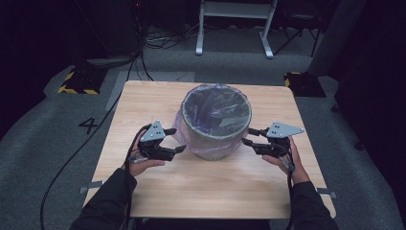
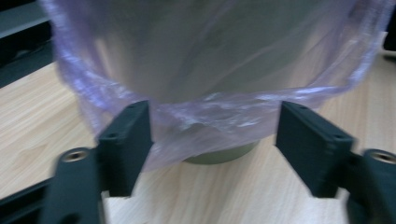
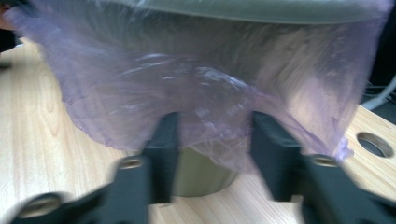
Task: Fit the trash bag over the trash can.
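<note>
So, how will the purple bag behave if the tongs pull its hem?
The bag looks thin and see-through, so it is probably floppy and may tear. Its hem hangs loose and wrinkled over the bin, so it should lift easily. The film looks glossy, perhaps slippery.

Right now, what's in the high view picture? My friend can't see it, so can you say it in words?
A grey bin lined with a thin purple plastic bag stands on a wooden table. A person's left claw and right claw point at its sides, jaws apart and holding nothing. Around the table lies dark grey floor.
</note>
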`<state>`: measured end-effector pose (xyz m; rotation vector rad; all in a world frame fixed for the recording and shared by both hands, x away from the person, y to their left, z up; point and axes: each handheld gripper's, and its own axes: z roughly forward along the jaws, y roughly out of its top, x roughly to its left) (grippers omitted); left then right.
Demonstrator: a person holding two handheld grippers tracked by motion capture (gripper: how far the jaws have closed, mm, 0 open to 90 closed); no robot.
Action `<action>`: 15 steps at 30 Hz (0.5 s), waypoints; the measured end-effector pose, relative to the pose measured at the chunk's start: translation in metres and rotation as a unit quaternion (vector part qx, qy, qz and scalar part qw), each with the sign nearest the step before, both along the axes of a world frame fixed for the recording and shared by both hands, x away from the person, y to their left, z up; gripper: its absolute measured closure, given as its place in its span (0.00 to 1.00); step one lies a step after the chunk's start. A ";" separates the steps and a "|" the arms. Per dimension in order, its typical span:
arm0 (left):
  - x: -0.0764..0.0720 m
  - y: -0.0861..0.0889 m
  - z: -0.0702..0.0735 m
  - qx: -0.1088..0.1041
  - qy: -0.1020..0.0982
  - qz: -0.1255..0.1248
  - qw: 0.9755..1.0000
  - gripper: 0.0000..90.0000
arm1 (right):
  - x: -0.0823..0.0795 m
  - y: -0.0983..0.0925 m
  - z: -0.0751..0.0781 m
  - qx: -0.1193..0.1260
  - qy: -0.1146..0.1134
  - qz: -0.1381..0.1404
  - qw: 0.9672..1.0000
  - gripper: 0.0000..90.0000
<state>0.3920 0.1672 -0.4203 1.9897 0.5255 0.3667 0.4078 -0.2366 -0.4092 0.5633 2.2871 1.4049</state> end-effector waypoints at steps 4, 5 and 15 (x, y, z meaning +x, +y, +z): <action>0.003 -0.008 -0.004 0.021 -0.004 -0.006 1.000 0.66 | -0.002 0.006 -0.006 -0.008 0.001 0.015 1.000 0.89; 0.003 -0.010 -0.005 0.025 -0.005 -0.003 1.000 0.73 | -0.002 0.007 -0.007 -0.011 0.002 0.017 1.000 0.93; 0.014 -0.024 -0.020 0.051 0.003 -0.002 0.999 1.00 | -0.003 0.011 -0.024 -0.027 0.028 0.029 0.999 1.00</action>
